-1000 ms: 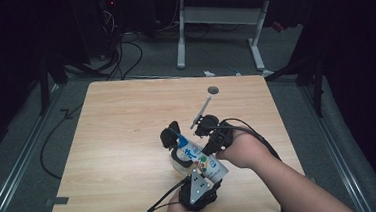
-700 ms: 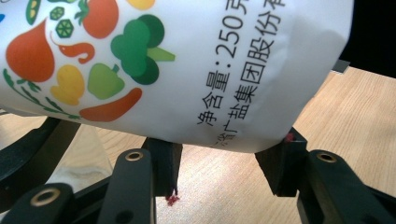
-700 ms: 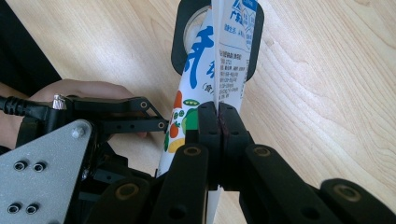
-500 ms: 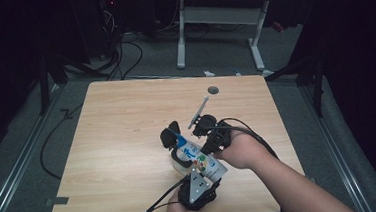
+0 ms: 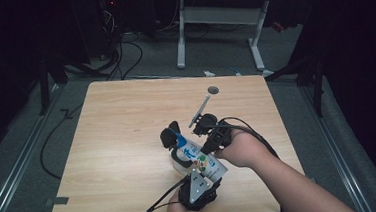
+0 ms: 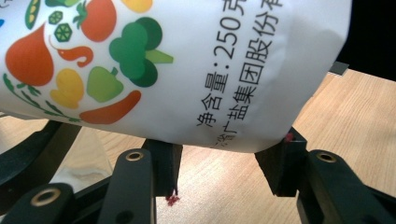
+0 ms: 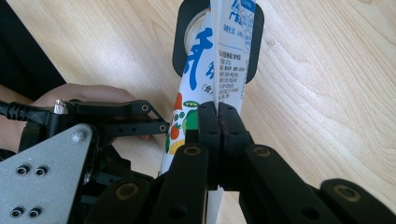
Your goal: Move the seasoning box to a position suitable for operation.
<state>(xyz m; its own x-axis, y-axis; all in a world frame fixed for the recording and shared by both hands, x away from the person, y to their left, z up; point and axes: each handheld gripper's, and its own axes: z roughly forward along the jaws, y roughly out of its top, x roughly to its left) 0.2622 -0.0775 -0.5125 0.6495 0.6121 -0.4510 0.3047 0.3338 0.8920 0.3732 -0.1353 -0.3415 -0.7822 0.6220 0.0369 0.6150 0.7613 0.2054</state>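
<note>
Up close, right gripper (image 7: 218, 122) pinching bag (image 7: 224, 51) seam.

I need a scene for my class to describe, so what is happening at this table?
A person holds a printed white bag over the wooden table with two handheld grippers. The left gripper has its jaws either side of the bag's lower part. The right gripper is shut on the bag's flat seam. A black stand sits beyond.

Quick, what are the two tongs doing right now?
Left tongs: shut on the white bag, gripping its end.
Right tongs: shut on the bag's flat seam.
</note>
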